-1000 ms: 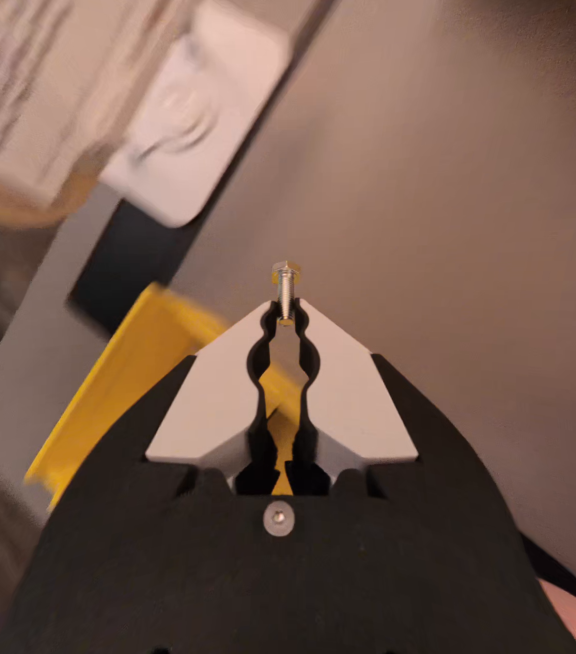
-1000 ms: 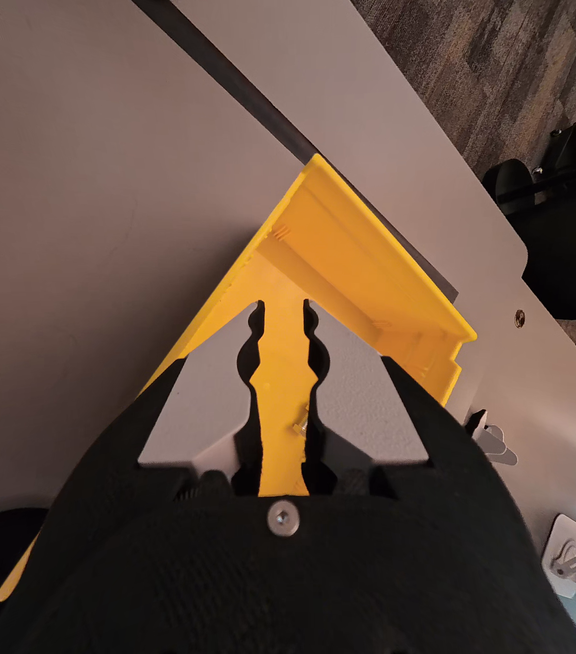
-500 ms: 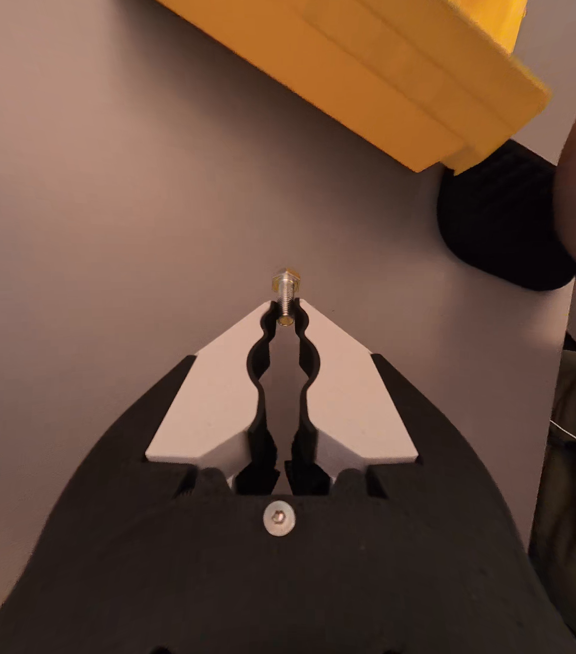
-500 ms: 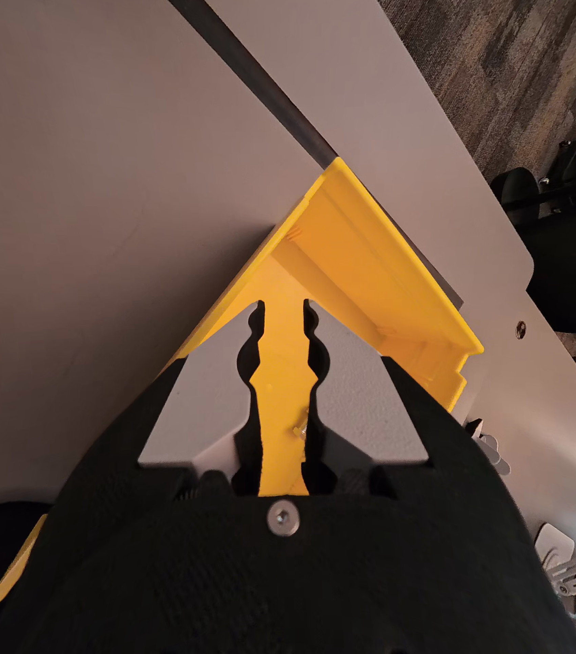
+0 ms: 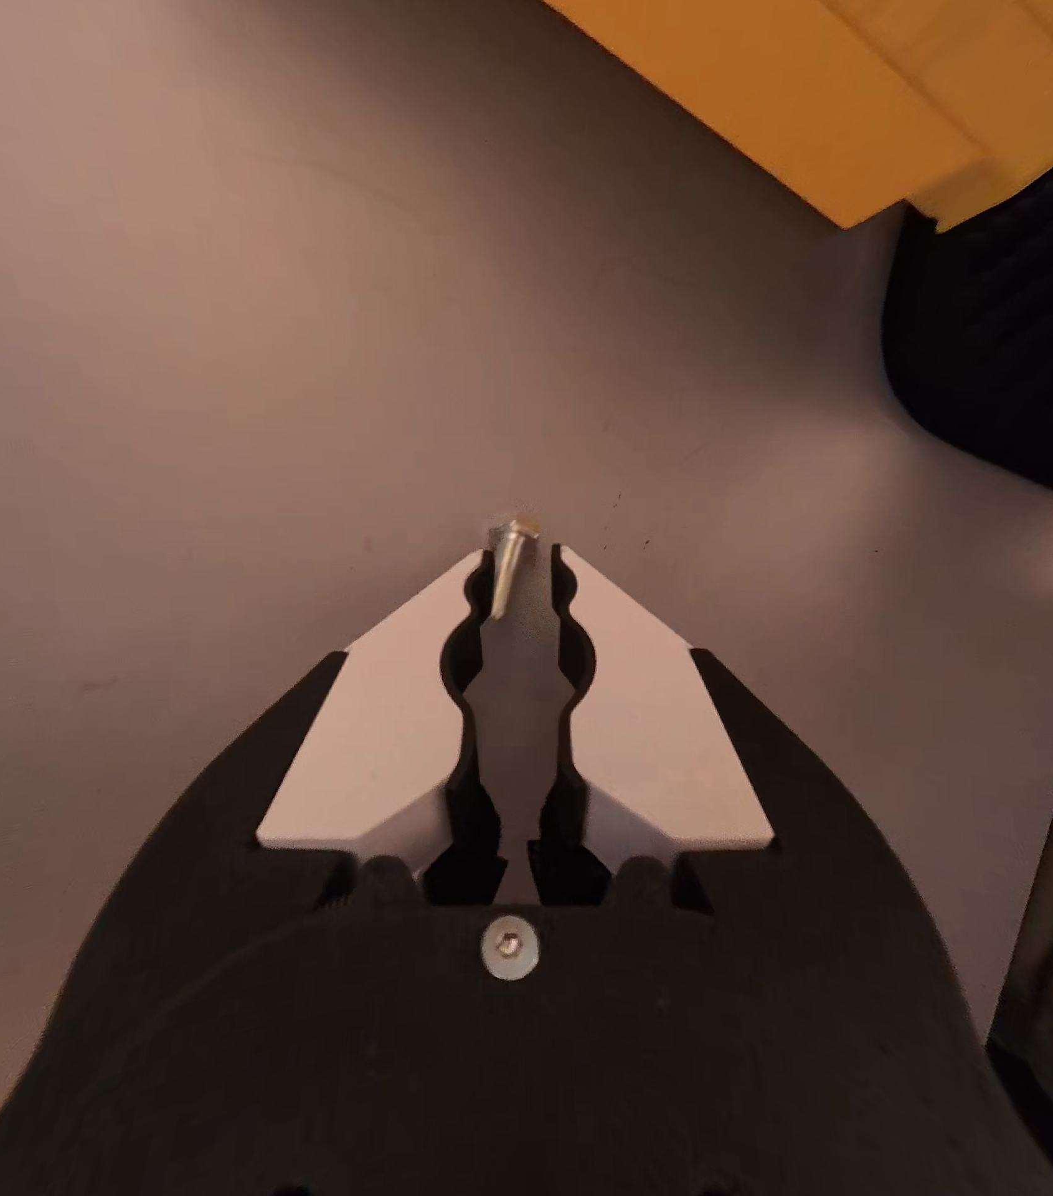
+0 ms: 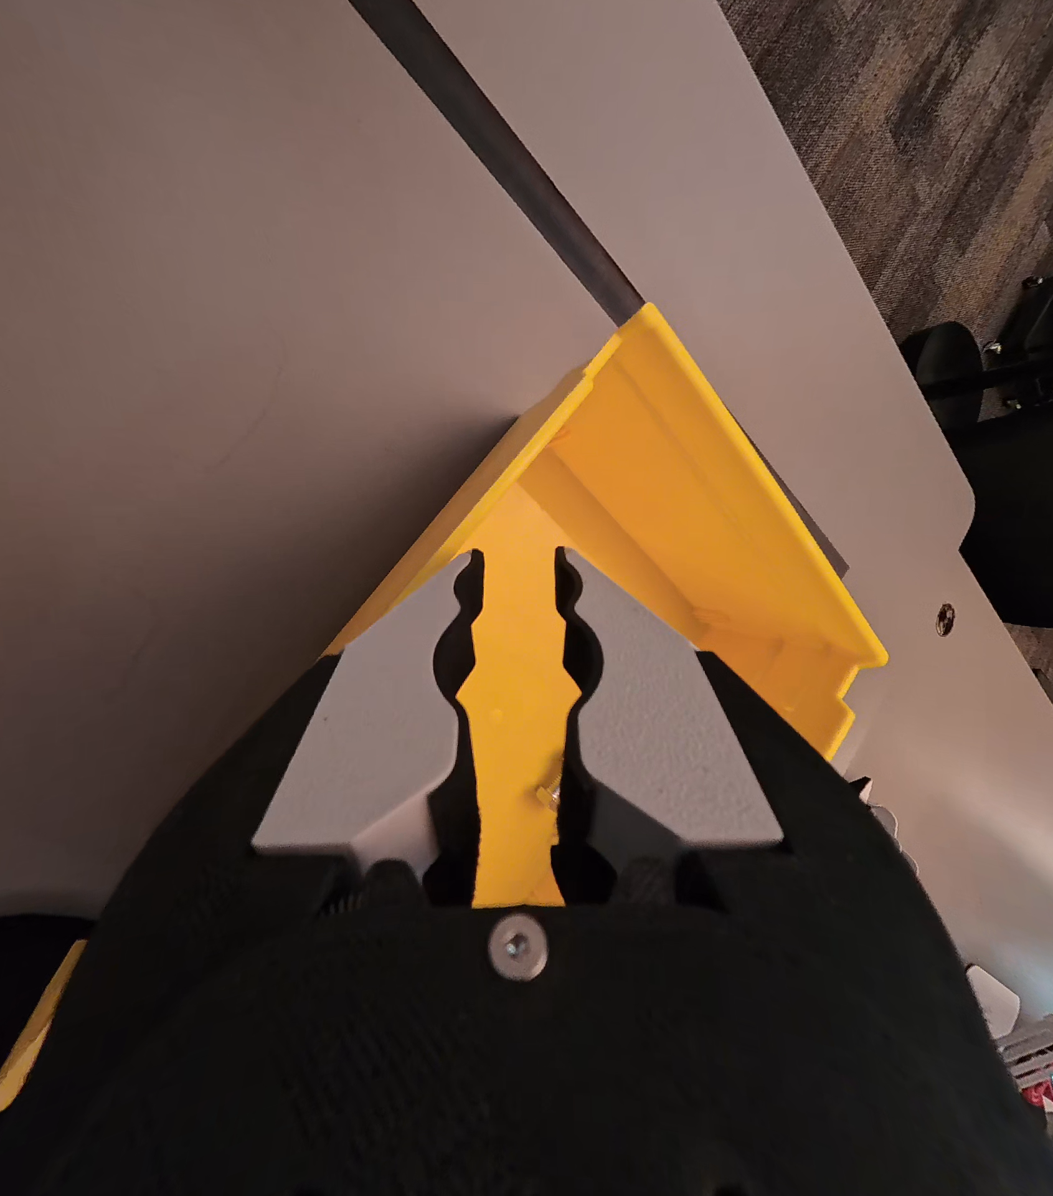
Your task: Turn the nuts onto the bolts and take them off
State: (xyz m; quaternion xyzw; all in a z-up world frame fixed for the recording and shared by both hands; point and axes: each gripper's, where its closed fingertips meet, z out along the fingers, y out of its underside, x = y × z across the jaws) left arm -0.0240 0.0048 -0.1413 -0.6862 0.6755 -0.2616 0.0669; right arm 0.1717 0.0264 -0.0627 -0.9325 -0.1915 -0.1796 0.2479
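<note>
In the left wrist view a small silver bolt (image 5: 507, 569) stands tilted with its head down on the grey table (image 5: 187, 323). It leans against the tip of the left finger. My left gripper (image 5: 518, 550) is open around it, and the right finger is clear of it. In the right wrist view my right gripper (image 6: 518, 553) is open and empty above the floor of a yellow bin (image 6: 672, 466). A small bolt (image 6: 546, 795) lies in the bin beside the right finger. No loose nut shows.
The yellow bin's outer wall (image 5: 834, 97) is at the far right of the left view, with a black rounded object (image 5: 1015, 362) beside it. A dark seam (image 6: 510, 168) crosses the table behind the bin. Past the table edge are carpet and chair bases (image 6: 963, 375). The gap from one gripper's tips to the other's is roughly 20 cm. To reach the black rounded object (image 5: 1015, 362) in a straight line is about 20 cm for my left fingers, about 25 cm for my right.
My left gripper's jaws have opened and let go of the bolt, which has tipped over to the left. The right gripper has stayed open over the bin and shifted only a little.
</note>
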